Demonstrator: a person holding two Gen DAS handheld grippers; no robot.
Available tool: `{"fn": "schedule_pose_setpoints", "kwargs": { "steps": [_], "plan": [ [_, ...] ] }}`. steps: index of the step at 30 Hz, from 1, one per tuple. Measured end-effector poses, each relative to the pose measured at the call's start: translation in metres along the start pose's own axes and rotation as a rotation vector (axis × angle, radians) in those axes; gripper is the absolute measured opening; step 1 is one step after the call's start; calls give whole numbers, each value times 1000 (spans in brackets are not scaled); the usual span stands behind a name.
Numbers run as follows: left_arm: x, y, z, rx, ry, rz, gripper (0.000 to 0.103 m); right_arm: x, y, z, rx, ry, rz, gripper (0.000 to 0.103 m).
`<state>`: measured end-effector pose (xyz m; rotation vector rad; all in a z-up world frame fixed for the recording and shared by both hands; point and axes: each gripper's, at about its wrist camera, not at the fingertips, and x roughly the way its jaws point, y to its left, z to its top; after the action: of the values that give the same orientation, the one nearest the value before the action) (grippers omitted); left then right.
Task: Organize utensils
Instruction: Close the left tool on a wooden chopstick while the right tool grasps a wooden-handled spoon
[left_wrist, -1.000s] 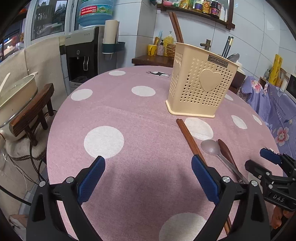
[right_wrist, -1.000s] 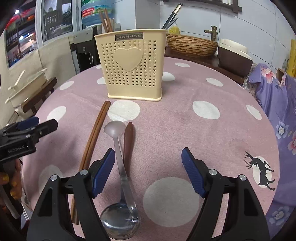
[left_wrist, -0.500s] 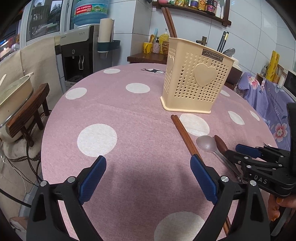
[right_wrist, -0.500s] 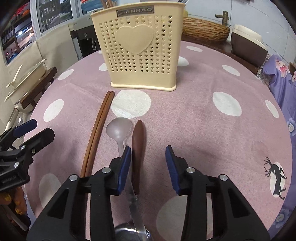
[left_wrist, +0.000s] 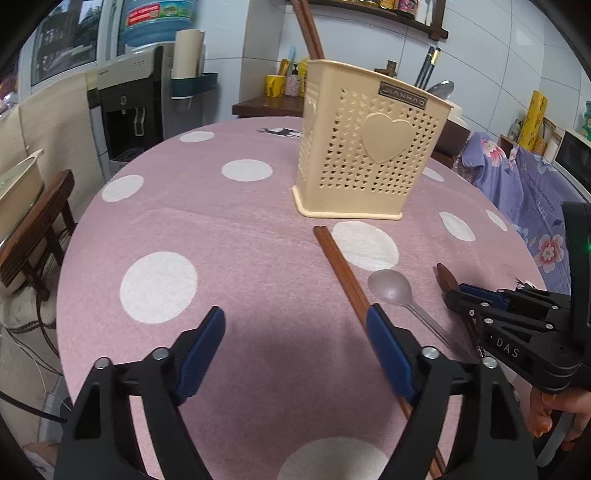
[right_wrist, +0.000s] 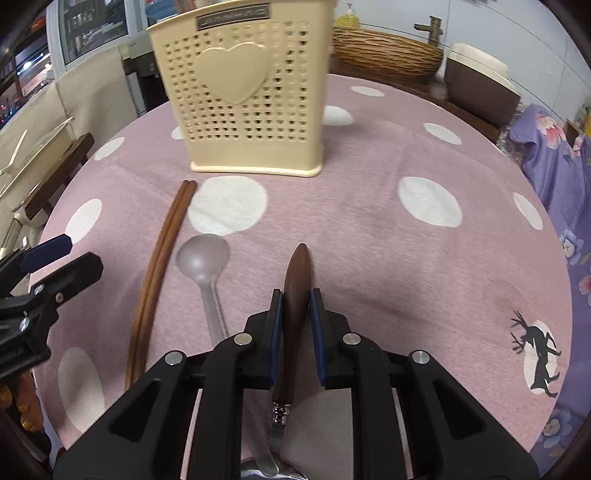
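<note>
A cream perforated utensil holder (left_wrist: 369, 147) (right_wrist: 243, 92) with a heart stands upright on the pink dotted tablecloth. In front of it lie a pair of brown chopsticks (left_wrist: 343, 273) (right_wrist: 159, 266) and a translucent spoon (left_wrist: 391, 288) (right_wrist: 203, 258). My right gripper (right_wrist: 296, 299) is shut on the brown wooden handle of a utensil (right_wrist: 295, 291), whose metal end lies below between the arms. In the left wrist view it shows at the right (left_wrist: 458, 291). My left gripper (left_wrist: 295, 332) is open and empty, left of the chopsticks, above the cloth.
The round table (left_wrist: 184, 221) drops off at left toward a wooden stool (left_wrist: 33, 229) and a water dispenser (left_wrist: 125, 110). A wicker basket (right_wrist: 388, 55) and a pot (right_wrist: 476, 85) stand behind. Floral fabric (right_wrist: 561, 155) lies at right.
My right gripper moved forward over the wooden handle and closed on it. The left gripper drifted slightly toward the holder and stayed open.
</note>
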<state>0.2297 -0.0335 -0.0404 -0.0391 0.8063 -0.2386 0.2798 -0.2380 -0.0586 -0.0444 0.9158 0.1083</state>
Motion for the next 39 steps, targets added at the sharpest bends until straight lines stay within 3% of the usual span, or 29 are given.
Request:
{"fn": "schedule_pose_setpoints", "kwargs": {
  "steps": [6,12,15,17,25,33,39],
  "plan": [
    [21,-24,6,71,50,-3,58,-3,-14,-5,28,-7,-12,16],
    [33,-32,8,99,80,54,56,-2,-13,-7,32,-15,-7,16],
    [33,-36,9,162,83,137,56,-2,-13,-8,30,-18,-8,16],
    [35,-32,9,190,120,150,55,-3,-13,-9,33,-19,-3,16],
    [23,9,13,27,108,99,55,-2,-14,-8,39,-21,6,16],
    [42,2,23,18,136,103,55,0,-10,-3,46,-11,-23,16],
    [51,0,34,12,137,114,37,5,-8,3,51,-4,-33,16]
  ]
}}
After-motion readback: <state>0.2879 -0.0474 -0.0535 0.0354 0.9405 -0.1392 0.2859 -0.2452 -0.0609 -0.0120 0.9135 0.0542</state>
